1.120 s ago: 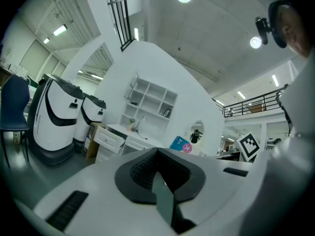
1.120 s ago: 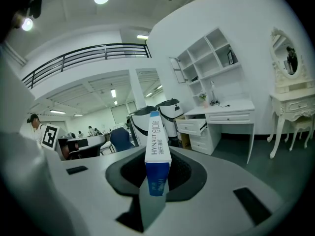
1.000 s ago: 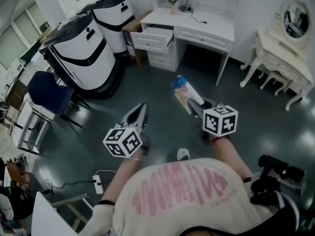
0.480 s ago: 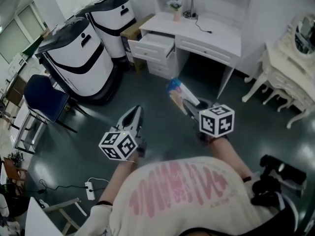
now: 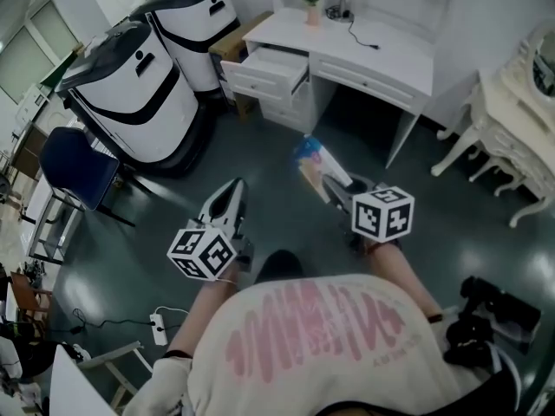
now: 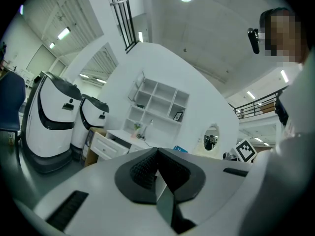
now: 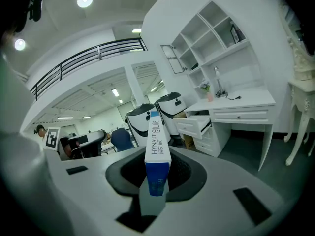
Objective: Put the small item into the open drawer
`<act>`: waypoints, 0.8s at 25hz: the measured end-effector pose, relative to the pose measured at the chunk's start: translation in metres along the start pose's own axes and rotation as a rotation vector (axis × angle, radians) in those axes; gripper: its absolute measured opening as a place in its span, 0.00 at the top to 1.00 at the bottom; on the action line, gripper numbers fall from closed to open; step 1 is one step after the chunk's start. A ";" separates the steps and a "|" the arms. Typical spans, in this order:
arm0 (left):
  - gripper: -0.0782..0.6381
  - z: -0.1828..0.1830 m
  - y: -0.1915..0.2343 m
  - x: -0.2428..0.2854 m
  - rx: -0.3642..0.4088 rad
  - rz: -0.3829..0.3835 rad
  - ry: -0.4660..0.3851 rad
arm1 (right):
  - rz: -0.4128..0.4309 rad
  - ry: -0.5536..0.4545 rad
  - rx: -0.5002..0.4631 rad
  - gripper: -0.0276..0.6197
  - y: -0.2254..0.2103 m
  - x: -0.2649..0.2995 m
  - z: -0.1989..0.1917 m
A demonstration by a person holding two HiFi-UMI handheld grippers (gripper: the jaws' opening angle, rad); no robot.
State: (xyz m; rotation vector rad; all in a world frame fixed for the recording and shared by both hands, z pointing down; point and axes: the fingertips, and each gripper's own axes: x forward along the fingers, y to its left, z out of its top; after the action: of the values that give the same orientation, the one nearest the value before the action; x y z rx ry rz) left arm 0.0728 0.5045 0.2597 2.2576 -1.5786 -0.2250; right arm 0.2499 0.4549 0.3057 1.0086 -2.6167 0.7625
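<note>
My right gripper (image 5: 334, 180) is shut on a small blue and white box (image 5: 316, 160), which stands on edge between the jaws in the right gripper view, box (image 7: 157, 151). The left gripper (image 5: 228, 199) is shut with nothing in it; its jaws meet in the left gripper view (image 6: 157, 173). Ahead stands a white desk (image 5: 373, 46) with its top left drawer (image 5: 266, 69) pulled open. The same open drawer (image 7: 196, 125) shows beyond the box in the right gripper view. Both grippers hang over the dark floor, well short of the desk.
Two large white and black machines (image 5: 147, 68) stand left of the desk, with a brown cardboard box (image 5: 232, 50) between them and the drawer. A blue chair (image 5: 78, 163) is at the left. A white dressing table (image 5: 520, 120) stands at the right. A power strip (image 5: 158, 326) lies on the floor.
The view has moved forward, so the desk and open drawer sit closer. Both grippers keep their places in front of the person, the box still held.
</note>
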 end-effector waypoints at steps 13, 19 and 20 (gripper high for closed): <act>0.85 -0.008 0.054 0.060 -0.040 -0.003 0.039 | -0.015 0.040 0.015 0.82 -0.034 0.069 0.019; 0.85 0.019 0.106 0.112 -0.046 -0.013 0.032 | -0.038 0.047 0.009 0.82 -0.055 0.130 0.056; 0.85 0.025 0.114 0.121 -0.044 -0.017 0.030 | -0.037 0.046 0.007 0.82 -0.056 0.141 0.064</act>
State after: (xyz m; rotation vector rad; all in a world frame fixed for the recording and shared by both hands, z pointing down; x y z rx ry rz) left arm 0.0082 0.3522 0.2914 2.2313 -1.5248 -0.2278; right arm 0.1825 0.3065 0.3287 1.0256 -2.5511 0.7778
